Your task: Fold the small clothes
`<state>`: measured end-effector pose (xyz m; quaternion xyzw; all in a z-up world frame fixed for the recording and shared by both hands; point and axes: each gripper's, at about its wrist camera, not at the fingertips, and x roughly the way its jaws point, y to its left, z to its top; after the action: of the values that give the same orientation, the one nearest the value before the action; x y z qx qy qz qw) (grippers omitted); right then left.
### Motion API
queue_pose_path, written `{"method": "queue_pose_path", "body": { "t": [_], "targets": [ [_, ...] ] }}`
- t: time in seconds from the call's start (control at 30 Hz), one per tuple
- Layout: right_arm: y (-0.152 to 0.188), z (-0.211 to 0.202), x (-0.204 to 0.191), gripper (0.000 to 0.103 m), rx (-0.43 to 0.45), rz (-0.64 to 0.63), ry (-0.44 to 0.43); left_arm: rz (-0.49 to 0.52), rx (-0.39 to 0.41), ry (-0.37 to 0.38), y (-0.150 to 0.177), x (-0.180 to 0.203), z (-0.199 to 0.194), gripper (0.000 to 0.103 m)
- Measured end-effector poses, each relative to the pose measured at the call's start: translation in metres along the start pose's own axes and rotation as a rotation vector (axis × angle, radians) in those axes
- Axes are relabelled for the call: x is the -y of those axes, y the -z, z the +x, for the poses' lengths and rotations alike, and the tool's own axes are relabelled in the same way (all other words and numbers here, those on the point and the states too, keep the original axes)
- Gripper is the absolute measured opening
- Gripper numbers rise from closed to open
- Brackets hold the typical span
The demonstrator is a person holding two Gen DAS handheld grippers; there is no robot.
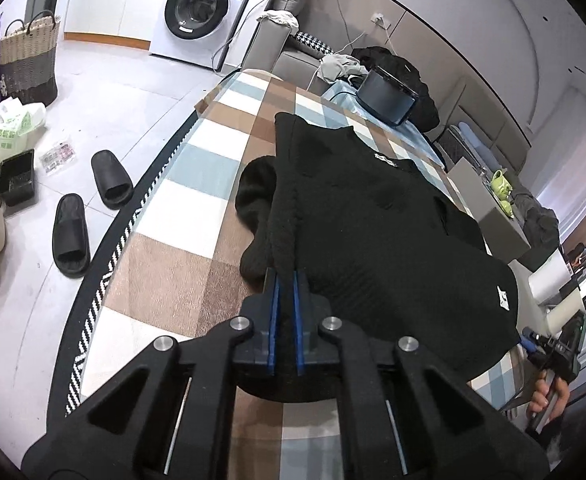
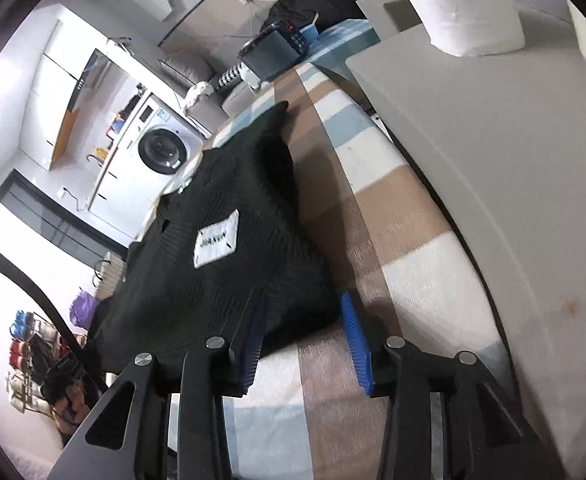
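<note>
A black knit sweater (image 1: 373, 208) lies spread on the checked tablecloth (image 1: 197, 184), with one sleeve bunched at its left side. My left gripper (image 1: 286, 276) is shut on a ribbed edge of the sweater, and the black fabric shows between its blue pads (image 1: 275, 300). In the right wrist view the same sweater (image 2: 221, 280) shows a white label (image 2: 216, 243). My right gripper (image 2: 302, 296) stands open with the sweater's corner between its blue pads (image 2: 355, 340). The right pad is clear of the cloth. The right gripper (image 1: 549, 348) also shows at the table's edge, held by a hand (image 1: 549, 396).
A grey box (image 2: 473, 160) with a paper roll (image 2: 473, 4) on it borders the table on the right. A black appliance (image 1: 389, 98) sits at the table's far end. Two black slippers (image 1: 109, 180), a woven basket (image 1: 29, 60) and a washing machine (image 1: 205, 4) are on the floor at the left.
</note>
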<state>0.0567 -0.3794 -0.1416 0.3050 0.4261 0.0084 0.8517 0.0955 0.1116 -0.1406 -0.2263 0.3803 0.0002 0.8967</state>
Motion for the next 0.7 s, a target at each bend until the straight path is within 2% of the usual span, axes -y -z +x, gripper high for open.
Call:
{"method": "queue_pose_path", "body": {
  "t": [0.23,0.27,0.3,0.37,0.4,0.57,0.7],
  "targets": [
    [-0.027,0.034,-0.017,0.039,-0.011,-0.101,0.016,0.000,-0.002,-0.022,0.003,-0.002,-0.001,0.004],
    [-0.028,0.040,-0.019,0.037,-0.020,-0.113,0.013,-0.003,-0.002,-0.023,0.004,-0.003,-0.002,0.004],
    [-0.029,0.044,-0.020,0.021,-0.030,-0.122,0.019,-0.003,-0.002,-0.025,0.004,-0.002,-0.002,0.004],
    [-0.028,0.042,-0.025,0.007,-0.024,-0.151,-0.007,-0.001,0.004,-0.025,0.004,-0.002,-0.004,0.004],
    [-0.028,0.036,-0.027,0.005,-0.004,-0.159,-0.040,0.000,0.008,-0.026,0.003,-0.002,-0.004,0.004],
    [-0.037,0.004,-0.032,0.005,0.103,-0.121,-0.166,0.007,0.031,-0.009,-0.007,0.000,-0.005,0.004],
    [-0.056,-0.004,-0.049,0.004,0.161,-0.119,-0.200,0.018,0.062,0.001,-0.028,0.001,-0.003,0.004]
  ]
}}
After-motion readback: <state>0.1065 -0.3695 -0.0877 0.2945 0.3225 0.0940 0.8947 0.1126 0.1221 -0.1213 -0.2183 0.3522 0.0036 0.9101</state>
